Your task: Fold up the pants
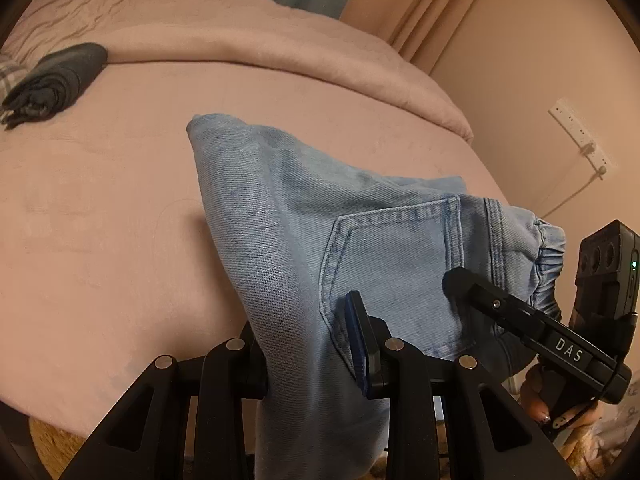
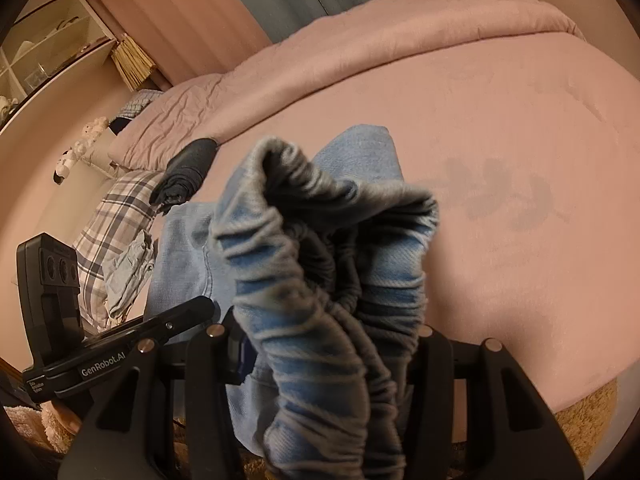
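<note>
Light blue jeans (image 1: 304, 216) hang between both grippers over the near edge of a pink bed (image 1: 120, 200). My left gripper (image 1: 308, 344) is shut on the denim beside the back pocket (image 1: 392, 264). My right gripper (image 2: 332, 344) is shut on the gathered elastic waistband (image 2: 320, 248), which bunches up in front of its camera and hides most of the fingers. In the left wrist view the right gripper (image 1: 520, 320) shows at the right, at the waistband. In the right wrist view the left gripper (image 2: 120, 344) shows at lower left. The jeans' far end rests on the bed.
A folded dark garment (image 1: 56, 80) lies at the bed's far left, also in the right wrist view (image 2: 188, 176). A folded-back pink duvet (image 1: 240, 40) crosses the far side. Plaid cloth (image 2: 116, 224) lies by the pillow (image 2: 168, 120). A power strip (image 1: 580, 136) hangs on the right wall.
</note>
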Motion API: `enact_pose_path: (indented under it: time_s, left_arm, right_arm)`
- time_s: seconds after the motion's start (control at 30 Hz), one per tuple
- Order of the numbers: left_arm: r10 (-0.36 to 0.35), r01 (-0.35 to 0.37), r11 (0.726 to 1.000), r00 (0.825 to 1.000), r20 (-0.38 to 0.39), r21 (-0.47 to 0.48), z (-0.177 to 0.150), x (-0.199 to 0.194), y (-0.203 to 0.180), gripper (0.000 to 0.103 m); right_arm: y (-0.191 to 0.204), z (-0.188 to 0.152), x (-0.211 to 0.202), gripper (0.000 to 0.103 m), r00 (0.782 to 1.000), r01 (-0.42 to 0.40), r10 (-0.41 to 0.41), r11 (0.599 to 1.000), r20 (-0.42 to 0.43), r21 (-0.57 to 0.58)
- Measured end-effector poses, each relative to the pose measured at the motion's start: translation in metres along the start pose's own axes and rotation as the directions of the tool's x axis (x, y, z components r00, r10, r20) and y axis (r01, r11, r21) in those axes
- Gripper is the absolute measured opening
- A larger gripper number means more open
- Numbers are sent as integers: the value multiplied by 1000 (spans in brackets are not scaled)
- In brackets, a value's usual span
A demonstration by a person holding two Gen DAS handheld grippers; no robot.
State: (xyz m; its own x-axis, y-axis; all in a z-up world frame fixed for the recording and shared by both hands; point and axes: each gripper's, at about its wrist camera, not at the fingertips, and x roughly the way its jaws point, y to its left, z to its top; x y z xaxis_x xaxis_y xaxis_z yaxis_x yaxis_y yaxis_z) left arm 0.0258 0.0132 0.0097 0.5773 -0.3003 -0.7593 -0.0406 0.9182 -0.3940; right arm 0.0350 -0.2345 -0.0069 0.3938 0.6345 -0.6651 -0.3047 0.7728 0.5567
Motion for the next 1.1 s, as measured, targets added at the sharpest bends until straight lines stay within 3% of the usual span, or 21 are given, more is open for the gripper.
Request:
enact_pose_path:
  time_s: [1.1]
  left_arm:
    - [-23,20,999,996,85,44,9,-28,5,29]
  right_arm:
    - [13,18,-22,51,997,7,-3,999,71,-47]
